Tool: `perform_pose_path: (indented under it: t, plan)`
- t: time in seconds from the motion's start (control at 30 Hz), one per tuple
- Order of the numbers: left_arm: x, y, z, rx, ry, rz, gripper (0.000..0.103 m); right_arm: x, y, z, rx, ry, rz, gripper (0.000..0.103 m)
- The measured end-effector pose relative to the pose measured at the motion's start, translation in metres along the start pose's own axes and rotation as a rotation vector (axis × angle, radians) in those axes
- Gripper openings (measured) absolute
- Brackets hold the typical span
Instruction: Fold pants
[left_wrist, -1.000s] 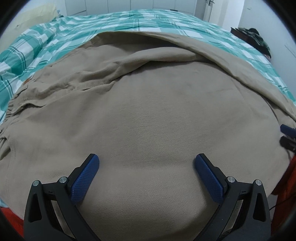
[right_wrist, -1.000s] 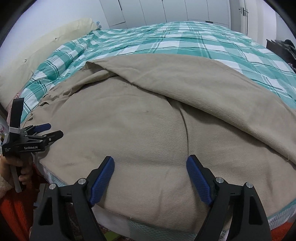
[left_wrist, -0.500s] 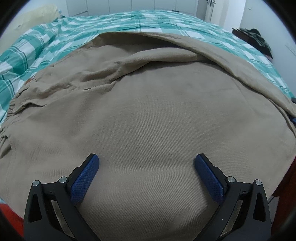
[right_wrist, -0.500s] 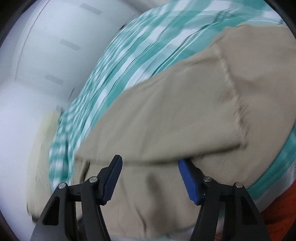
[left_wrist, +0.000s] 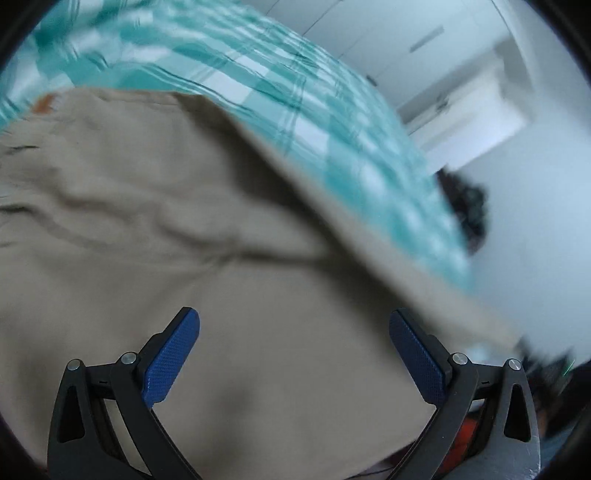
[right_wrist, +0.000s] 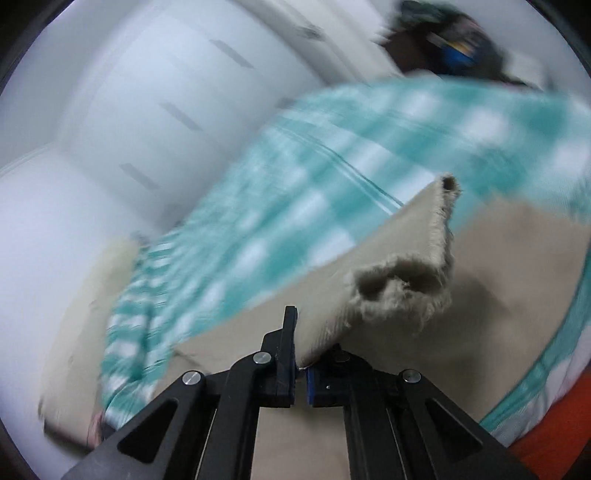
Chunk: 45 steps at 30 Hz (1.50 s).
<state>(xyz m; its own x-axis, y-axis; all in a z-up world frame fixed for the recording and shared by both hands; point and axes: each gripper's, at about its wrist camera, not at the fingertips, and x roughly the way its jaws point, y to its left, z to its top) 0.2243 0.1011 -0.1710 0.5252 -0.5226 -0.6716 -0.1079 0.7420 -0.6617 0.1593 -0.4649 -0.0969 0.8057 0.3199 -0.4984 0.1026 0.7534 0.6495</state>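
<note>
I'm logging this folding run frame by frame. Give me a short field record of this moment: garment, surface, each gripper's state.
garment: tan pants spread on the bed, one frayed leg hem lifted
surface: teal-and-white checked bedspread
left gripper: open, above the fabric, holding nothing
right gripper: shut on the pants near the hem
background: white wardrobe doors, dark clothes pile
image quality: both views motion-blurred
</note>
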Motion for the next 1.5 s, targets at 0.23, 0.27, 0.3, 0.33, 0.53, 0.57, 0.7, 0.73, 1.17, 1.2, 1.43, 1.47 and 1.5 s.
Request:
perform_pose_path:
  t: [0.23,0.27,0.3,0.33,0.53,0.57,0.7,0.73,1.17,1.2,1.43,1.47,1.5]
  plan:
    - [0.028,0.002,0.062,-0.105,0.014,-0.042,0.102,-0.067,0.049,0.005,-0.140,-0.021,0.178,0.004]
    - [0.031,0.003,0.065,-0.109,0.021,-0.036,0.102,-0.075,0.051,0.003,-0.154,-0.022,0.196,0.004]
    - [0.034,0.003,0.069,-0.110,0.029,-0.020,0.102,-0.085,0.052,0.002,-0.167,-0.022,0.219,0.004]
    - [0.036,0.003,0.071,-0.110,0.036,-0.009,0.102,-0.097,0.052,-0.001,-0.179,-0.021,0.249,0.004]
    - [0.039,0.002,0.084,-0.110,0.120,-0.009,0.022,-0.134,0.044,0.000,-0.281,0.065,0.385,0.004]
    - [0.044,0.005,0.086,-0.131,0.146,0.023,0.002,-0.131,0.041,0.003,-0.300,0.096,0.365,0.003]
    - [0.022,-0.021,0.089,-0.150,0.033,0.001,0.002,-0.063,0.014,0.036,-0.306,0.221,0.027,0.003]
    - [0.005,-0.033,0.089,-0.126,-0.023,-0.036,0.002,-0.047,0.012,0.049,-0.314,0.219,-0.008,0.003]
    - [-0.029,0.020,-0.084,-0.040,0.107,0.032,0.009,-0.006,-0.063,0.064,-0.291,0.297,-0.029,0.004]
    - [-0.014,0.028,-0.095,-0.074,0.139,0.037,0.009,0.009,-0.091,0.048,-0.246,0.357,-0.098,0.004]
    - [-0.020,0.017,-0.088,-0.030,0.108,0.035,0.006,0.031,-0.168,0.005,-0.106,0.419,-0.200,0.016]
    - [-0.019,0.017,-0.090,-0.026,0.106,0.036,0.006,0.027,-0.169,0.009,-0.091,0.404,-0.187,0.030]
    - [-0.018,0.018,-0.091,-0.022,0.108,0.041,0.006,0.022,-0.169,0.011,-0.066,0.389,-0.166,0.036]
